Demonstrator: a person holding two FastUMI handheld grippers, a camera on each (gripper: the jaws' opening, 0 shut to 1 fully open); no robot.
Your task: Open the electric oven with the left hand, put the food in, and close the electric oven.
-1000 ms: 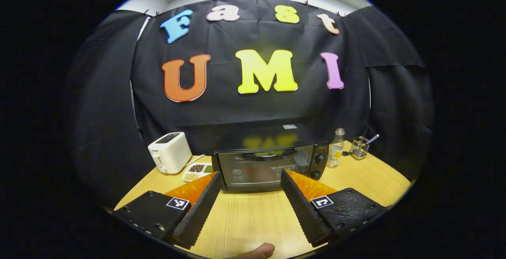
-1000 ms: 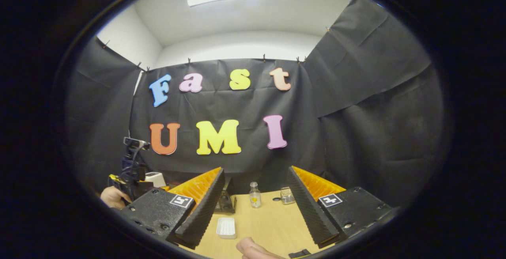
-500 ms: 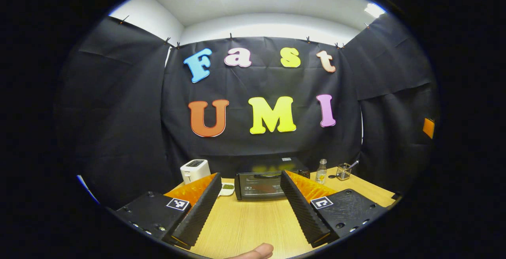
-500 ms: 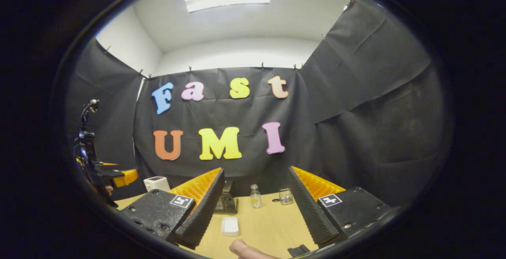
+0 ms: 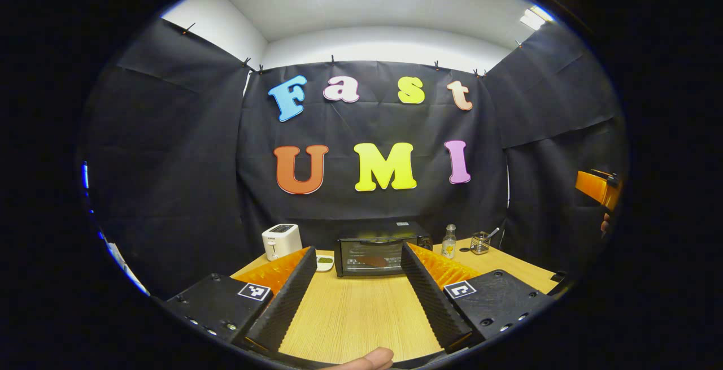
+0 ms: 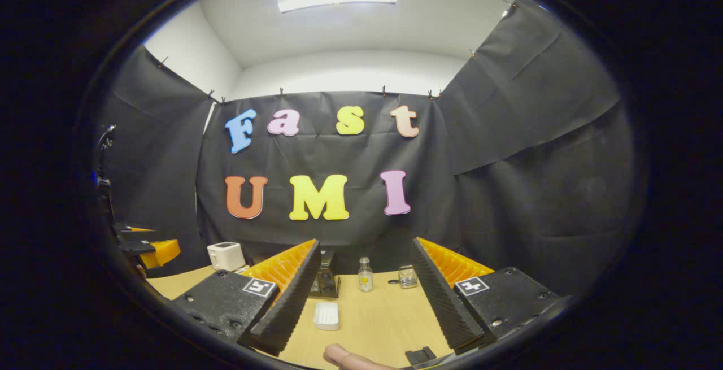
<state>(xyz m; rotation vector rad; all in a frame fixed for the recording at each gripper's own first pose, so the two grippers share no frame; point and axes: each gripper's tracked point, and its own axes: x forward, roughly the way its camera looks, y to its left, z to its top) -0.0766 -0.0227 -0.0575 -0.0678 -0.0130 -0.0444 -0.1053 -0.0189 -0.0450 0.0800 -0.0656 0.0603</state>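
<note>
Left gripper (image 5: 356, 296) with ridged wedge-shaped fingers, black screw-studded mounting blocks, square black-and-white marker tags, right gripper (image 6: 364, 299) built alike, a fingertip (image 5: 367, 360) at the lower edge

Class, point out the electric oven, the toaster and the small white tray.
electric oven (image 5: 374, 257), left gripper view, glass door.
toaster (image 5: 281, 240), left gripper view, front face.
white tray (image 6: 326, 316), right gripper view, ridged middle.

oven (image 6: 324, 281) half behind finger

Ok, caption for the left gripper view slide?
Left gripper open above the table, facing the closed electric oven beside a toaster.
</note>
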